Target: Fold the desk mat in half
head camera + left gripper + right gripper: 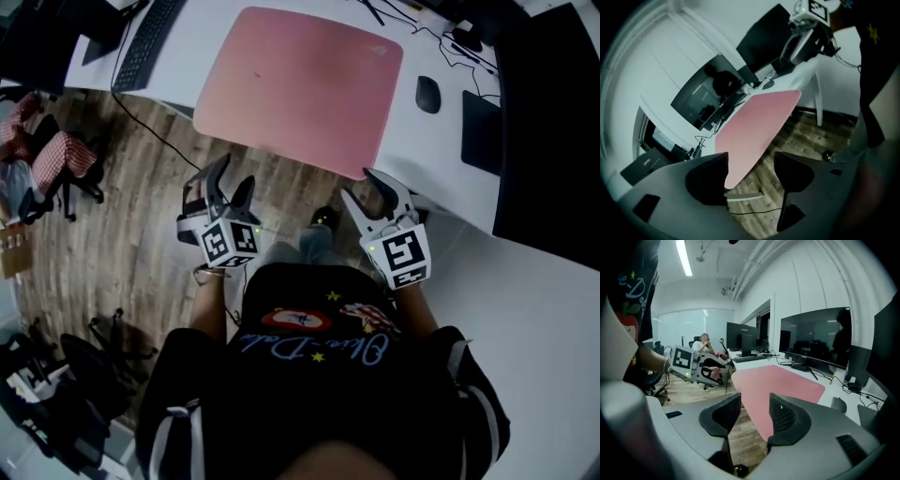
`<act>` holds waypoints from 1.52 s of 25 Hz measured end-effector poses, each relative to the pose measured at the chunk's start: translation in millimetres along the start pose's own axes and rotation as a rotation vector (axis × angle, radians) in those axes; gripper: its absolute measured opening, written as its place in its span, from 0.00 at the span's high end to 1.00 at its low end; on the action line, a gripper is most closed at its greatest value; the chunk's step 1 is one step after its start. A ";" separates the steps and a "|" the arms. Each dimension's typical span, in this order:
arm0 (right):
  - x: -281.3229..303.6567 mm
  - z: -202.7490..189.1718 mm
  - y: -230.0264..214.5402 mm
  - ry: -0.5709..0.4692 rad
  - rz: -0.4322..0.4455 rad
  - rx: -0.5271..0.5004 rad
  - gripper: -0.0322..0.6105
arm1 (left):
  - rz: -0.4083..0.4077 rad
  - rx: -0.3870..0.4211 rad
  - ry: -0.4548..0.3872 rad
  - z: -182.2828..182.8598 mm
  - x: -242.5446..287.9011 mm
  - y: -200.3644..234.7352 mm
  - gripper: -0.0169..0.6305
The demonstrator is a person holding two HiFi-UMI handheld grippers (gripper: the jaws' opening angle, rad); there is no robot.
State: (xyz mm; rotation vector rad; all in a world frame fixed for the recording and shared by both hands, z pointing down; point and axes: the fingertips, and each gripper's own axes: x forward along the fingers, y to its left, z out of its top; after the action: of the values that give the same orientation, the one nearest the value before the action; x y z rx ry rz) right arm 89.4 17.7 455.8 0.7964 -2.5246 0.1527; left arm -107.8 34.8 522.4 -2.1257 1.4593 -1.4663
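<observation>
The pink desk mat lies flat and unfolded on the white desk, its near edge reaching the desk's front edge. My left gripper hangs over the wooden floor just short of the mat's near left corner, open and empty. My right gripper is level with it below the near right corner, also open with nothing between its jaws. In the left gripper view the mat shows past the open left gripper. The right gripper view shows the mat beyond the open right gripper.
A black keyboard lies left of the mat and a black mouse to its right. A large dark monitor and cables stand at the desk's right and back. Office chairs stand on the floor at left.
</observation>
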 end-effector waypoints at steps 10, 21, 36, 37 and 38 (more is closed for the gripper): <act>32.9 -8.4 1.7 0.102 -0.057 0.088 0.68 | 0.001 0.362 0.063 -34.6 71.6 6.5 0.52; 37.5 -2.9 15.6 0.101 -0.218 0.195 0.68 | -0.029 0.501 -0.028 -45.3 111.0 3.2 0.52; 42.2 -19.4 23.6 0.173 -0.339 0.161 0.68 | -0.047 0.516 -0.191 -30.5 88.3 14.7 0.95; 44.5 -23.0 23.9 0.189 -0.338 0.148 0.68 | -0.051 0.509 -0.196 -28.6 86.4 17.1 0.95; 46.4 -26.6 24.5 0.207 -0.337 0.134 0.68 | -0.057 0.503 -0.200 -26.9 84.4 18.9 0.95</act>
State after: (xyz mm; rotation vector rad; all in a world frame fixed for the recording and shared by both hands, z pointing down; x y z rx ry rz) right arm 53.6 20.7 502.4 1.1810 -2.1693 0.2775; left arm -137.8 -31.5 576.4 -1.9363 0.8534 -1.4039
